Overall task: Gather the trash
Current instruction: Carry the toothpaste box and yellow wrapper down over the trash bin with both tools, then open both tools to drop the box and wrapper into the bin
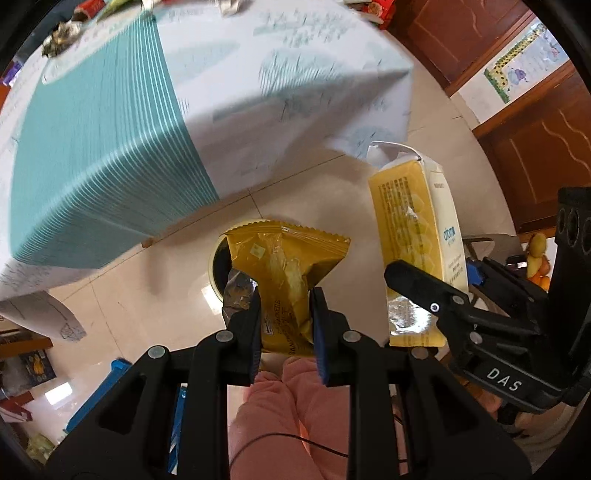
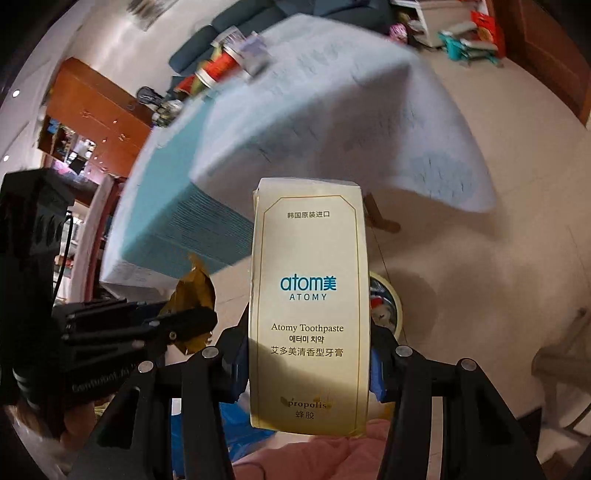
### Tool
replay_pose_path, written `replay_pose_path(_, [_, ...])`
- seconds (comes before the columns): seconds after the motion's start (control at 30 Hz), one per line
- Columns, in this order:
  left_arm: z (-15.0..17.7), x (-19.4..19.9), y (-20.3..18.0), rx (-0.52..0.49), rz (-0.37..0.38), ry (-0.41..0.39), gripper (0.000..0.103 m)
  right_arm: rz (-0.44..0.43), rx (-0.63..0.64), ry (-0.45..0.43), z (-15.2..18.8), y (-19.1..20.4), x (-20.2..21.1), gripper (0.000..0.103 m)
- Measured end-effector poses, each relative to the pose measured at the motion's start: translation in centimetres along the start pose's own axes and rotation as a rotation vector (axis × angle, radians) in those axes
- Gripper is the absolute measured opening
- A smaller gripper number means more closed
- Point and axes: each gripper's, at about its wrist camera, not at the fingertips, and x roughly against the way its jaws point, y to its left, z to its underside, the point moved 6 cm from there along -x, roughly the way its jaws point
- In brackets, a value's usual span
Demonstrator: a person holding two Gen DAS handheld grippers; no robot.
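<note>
A crumpled yellow foil snack wrapper (image 1: 286, 280) is clamped between the fingers of the left gripper (image 1: 285, 325), its torn silver edge folded over beside the left finger. Directly beyond the wrapper, past the fingertips, the rim of a round pale-yellow bin (image 1: 213, 269) is seen on the tiled floor (image 1: 155, 295). To the right of the left gripper, a tall cream-and-gold cardboard toothpaste box (image 1: 413, 240) is held upright with its top flap torn open; it is pinched across its lower half by the right gripper (image 2: 308, 363). In the right wrist view the printed front of the box (image 2: 308, 306) fills the space between the blue-padded fingers, and the bin (image 2: 388, 306) is partly seen just behind the box's right edge, with coloured scraps inside. Farther ahead of both grippers, a surface draped in a teal-and-white patterned cloth (image 1: 110, 147) is seen, blurred, with small wrappers (image 1: 62, 33) lying at its far edge.
</note>
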Motion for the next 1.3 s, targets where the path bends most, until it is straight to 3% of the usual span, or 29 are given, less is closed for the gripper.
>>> replay_pose_path(0.4, [2.2, -15.0, 3.9, 0.058, 0.028, 0.006, 0.02, 0.066, -0.102, 0.038, 5.1, -6.0, -13.6, 0.049])
replay_pose_path(0.77, [2.9, -24.3, 4.0, 0.024, 0.064, 0.045, 0.021, 0.1, -0.121, 0.08, 7.0, -9.5, -22.2, 0.049])
replay_pose_path(0.83, [2.6, -25.4, 4.3, 0.021, 0.05, 0.042, 0.029, 0.103, -0.112, 0.084, 6.8, -9.9, -23.3, 0.049])
replay_pose_path(1.0, [1.6, -27.2, 5.9, 0.05, 0.014, 0.032, 0.061, 0.115, -0.087, 0.091, 6.2, -10.4, -25.6, 0.05])
replay_pose_path(1.1, [1.3, -28.2, 7.3, 0.077, -0.005, 0.03, 0.072, 0.119, -0.072, 0.097, 5.8, -10.3, -26.5, 0.05])
replay_pose_path(1.3, [1.8, -28.4, 9.9, 0.118, -0.07, 0.0, 0.076, 0.115, -0.031, 0.124, 5.8, -9.5, -29.0, 0.05])
